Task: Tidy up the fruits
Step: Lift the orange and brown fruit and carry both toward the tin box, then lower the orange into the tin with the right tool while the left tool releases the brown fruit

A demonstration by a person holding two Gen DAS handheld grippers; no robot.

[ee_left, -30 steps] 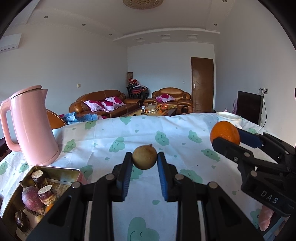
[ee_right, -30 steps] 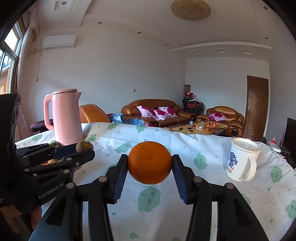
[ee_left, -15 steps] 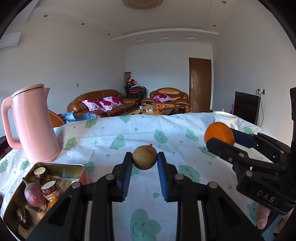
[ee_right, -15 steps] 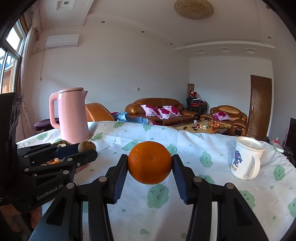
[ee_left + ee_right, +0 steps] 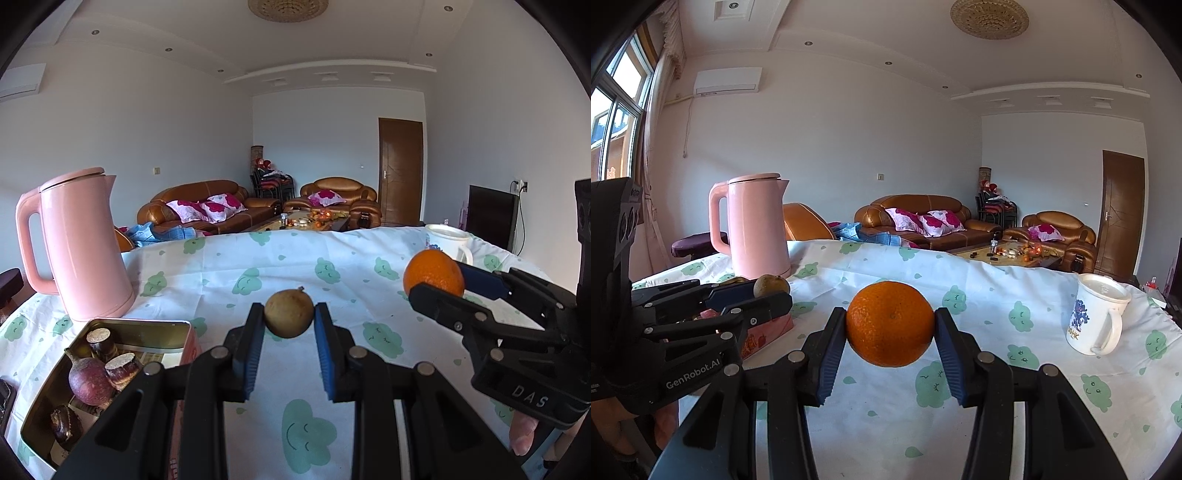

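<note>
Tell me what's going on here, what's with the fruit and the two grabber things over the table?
A person is sorting fruit with a handheld tool in each hand. The left tool is clamped on a small brown fruit, and the right tool grips an orange. Both are held above the tablecloth. An open tin with other produce sits at the left, in front of a pink kettle. A white mug stands to the right.

Bright daylight enters from the window (image 5: 617, 110), far left of the right jaws. Focus sharp throughout. Heavy fisheye bending and black vignette at frame corners.
</note>
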